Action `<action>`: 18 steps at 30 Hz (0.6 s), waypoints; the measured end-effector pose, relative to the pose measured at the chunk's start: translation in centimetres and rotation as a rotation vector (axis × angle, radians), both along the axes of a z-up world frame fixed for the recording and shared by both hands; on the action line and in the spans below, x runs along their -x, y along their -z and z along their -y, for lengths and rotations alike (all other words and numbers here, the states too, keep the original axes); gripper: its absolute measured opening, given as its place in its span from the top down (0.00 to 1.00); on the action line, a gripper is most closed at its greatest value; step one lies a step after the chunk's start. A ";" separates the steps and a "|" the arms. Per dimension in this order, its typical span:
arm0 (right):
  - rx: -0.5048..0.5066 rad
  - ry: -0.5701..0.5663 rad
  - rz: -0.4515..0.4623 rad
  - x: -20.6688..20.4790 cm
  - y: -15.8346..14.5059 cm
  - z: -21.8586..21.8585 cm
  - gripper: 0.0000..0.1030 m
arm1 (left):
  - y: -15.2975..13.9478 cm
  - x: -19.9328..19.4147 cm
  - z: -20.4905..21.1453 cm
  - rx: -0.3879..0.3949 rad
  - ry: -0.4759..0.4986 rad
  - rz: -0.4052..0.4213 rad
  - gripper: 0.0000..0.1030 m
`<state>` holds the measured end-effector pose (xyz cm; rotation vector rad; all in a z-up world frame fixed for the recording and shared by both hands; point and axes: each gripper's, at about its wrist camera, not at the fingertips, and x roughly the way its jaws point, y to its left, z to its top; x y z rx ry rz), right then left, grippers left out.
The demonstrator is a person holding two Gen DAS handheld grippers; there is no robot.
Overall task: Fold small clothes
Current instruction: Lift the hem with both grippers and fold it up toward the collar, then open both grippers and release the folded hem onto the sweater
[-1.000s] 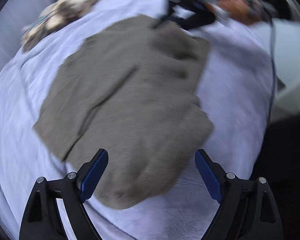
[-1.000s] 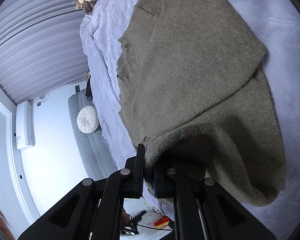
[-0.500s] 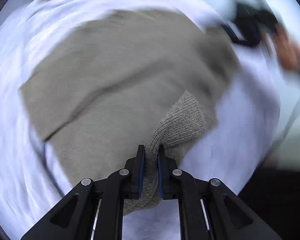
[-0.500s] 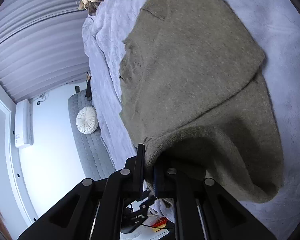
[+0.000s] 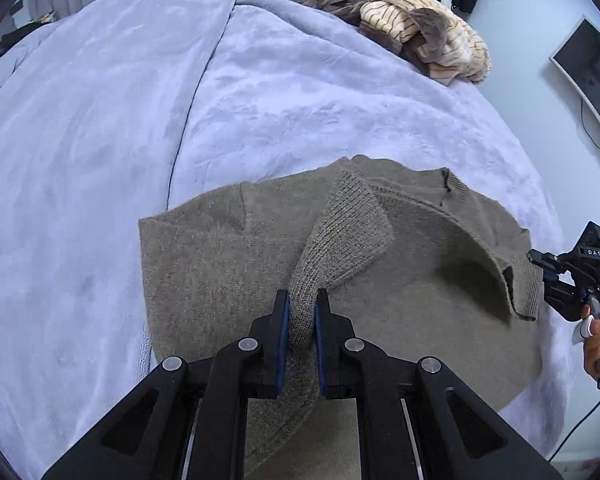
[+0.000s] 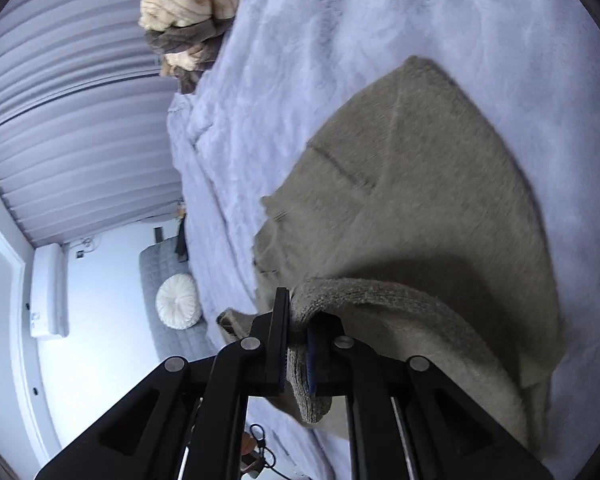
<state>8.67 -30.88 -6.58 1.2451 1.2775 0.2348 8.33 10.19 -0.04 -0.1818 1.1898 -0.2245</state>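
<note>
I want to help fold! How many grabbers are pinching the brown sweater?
2. The left gripper pinches a ribbed edge of the sweater near its middle; the right gripper pinches another ribbed edge at the sweater's side.

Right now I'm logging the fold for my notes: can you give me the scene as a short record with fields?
garment: grey-brown knitted sweater, partly flat on the bed
surface: pale lavender plush blanket
left tongs: shut on a ribbed sweater edge, lifted
right tongs: shut on another ribbed edge
other clothes: cream and brown striped fuzzy pile at the far edge
</note>
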 end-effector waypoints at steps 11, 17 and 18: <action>0.299 -0.230 0.118 0.9 -3.1 -1.0 0.45 | 0.8 -0.5 -3.5 -0.069 -0.225 0.051 0.36; 0.311 -0.388 0.202 0.5 -4.3 -3.9 0.57 | -1.7 1.0 -3.4 0.029 -0.115 0.067 0.36; 0.318 -0.423 0.209 0.1 -4.3 -4.7 0.64 | -2.0 1.3 -2.6 0.078 -0.048 0.062 0.36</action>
